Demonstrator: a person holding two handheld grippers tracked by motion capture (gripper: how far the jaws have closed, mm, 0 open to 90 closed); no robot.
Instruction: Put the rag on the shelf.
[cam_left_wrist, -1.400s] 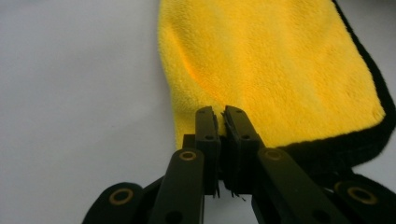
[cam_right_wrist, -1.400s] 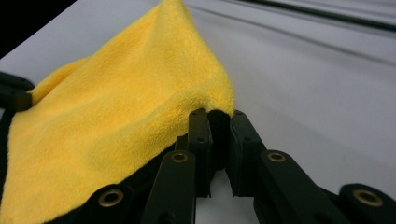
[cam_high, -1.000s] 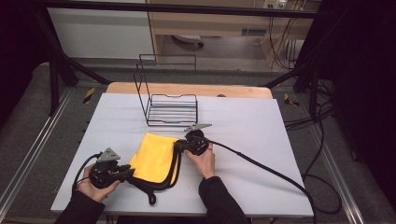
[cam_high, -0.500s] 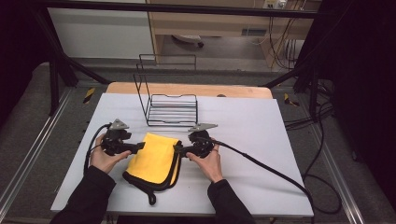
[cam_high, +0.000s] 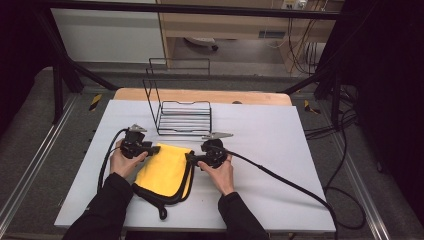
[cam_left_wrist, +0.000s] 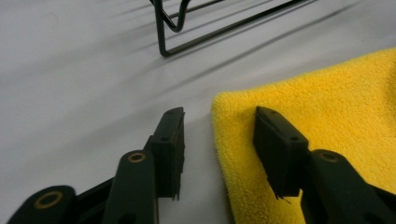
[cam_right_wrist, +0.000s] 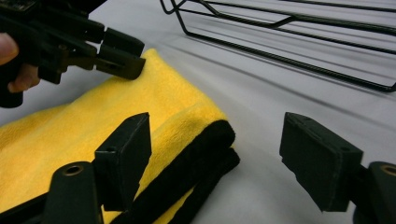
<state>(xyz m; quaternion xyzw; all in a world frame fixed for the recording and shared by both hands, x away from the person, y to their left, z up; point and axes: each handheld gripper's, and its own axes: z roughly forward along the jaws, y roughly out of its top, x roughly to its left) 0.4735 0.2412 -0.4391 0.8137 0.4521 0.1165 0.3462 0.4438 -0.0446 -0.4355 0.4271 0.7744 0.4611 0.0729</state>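
Observation:
A folded yellow cloth (cam_high: 162, 170) with black edging (cam_right_wrist: 201, 154) lies on the white table (cam_high: 280, 150) in front of the person. My left gripper (cam_high: 151, 149) is open at the cloth's far left corner; in the left gripper view (cam_left_wrist: 219, 116) one jaw rests on the yellow cloth (cam_left_wrist: 327, 107) and the other on the bare table. My right gripper (cam_high: 191, 157) is open at the far right corner, its jaws (cam_right_wrist: 218, 122) straddling the folded black-edged corner of the cloth (cam_right_wrist: 93, 126). The right gripper view also shows the left gripper (cam_right_wrist: 135, 58) on the cloth's far edge.
A black wire rack (cam_high: 182, 117) stands just behind the cloth, near both grippers; its base wires show in the left gripper view (cam_left_wrist: 187, 28) and the right gripper view (cam_right_wrist: 289, 37). A black cable (cam_high: 280, 177) trails right from the right gripper. White table extends to the right.
My left gripper has moved from the near left of the table up to the cloth's far left corner. The right gripper has stayed at the far right corner.

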